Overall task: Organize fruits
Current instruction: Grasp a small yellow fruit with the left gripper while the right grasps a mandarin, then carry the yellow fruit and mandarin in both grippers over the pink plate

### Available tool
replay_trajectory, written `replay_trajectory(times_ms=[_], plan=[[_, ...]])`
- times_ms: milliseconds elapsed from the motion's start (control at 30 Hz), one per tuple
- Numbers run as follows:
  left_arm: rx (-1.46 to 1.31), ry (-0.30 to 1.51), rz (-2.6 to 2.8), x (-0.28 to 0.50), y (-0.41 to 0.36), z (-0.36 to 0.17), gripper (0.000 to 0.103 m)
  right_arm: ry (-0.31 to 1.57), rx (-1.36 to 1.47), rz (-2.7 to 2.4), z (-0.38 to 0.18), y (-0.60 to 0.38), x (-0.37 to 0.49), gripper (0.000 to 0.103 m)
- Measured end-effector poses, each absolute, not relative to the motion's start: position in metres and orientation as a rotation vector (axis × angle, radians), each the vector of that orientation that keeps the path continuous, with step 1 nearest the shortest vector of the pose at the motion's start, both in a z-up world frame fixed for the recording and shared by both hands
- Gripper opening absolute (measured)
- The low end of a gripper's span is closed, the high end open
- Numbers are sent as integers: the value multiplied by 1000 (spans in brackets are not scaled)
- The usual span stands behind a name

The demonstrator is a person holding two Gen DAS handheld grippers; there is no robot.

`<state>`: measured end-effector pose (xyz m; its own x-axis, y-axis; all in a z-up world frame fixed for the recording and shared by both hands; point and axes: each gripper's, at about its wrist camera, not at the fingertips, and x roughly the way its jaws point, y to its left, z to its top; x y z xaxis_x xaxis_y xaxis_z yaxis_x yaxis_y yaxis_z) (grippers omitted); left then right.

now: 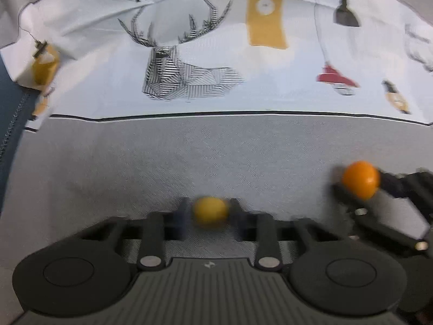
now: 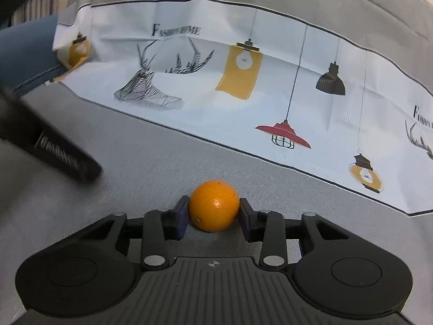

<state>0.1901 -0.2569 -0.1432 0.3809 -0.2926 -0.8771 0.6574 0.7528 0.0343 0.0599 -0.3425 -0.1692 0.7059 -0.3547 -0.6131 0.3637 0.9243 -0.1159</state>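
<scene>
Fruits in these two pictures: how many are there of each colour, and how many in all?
Orange fruit: 1, between the right gripper's fingers.
Yellow fruit: 1, blurred, between the left gripper's fingers.
Total: 2 fruits. The orange one shows in both views and counts once.

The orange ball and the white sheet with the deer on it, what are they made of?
The orange in the right gripper looks like real fruit: dimpled, slightly glossy peel with a stem dot, though plastic is possible. The white sheet seems to be thin plastic or coated cloth: sharp fold creases and a smooth printed surface.
</scene>
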Motion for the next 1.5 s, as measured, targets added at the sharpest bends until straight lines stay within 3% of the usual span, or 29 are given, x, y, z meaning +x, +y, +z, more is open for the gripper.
replay_trajectory(times_ms=[367,667,1033,1500], plan=[[305,929,-700,137,-198,-72,32,651,133,-455,-117,-318,2,39],[319,918,-655,39,-94,-9,32,614,205,-394,-48,-227,-90,40],[325,888,-538,-52,33,28,32,613,180,-244,1,-111,-164,40],[198,802,-486,-106,97,63,32,528,75,-186,28,-49,-211,40]])
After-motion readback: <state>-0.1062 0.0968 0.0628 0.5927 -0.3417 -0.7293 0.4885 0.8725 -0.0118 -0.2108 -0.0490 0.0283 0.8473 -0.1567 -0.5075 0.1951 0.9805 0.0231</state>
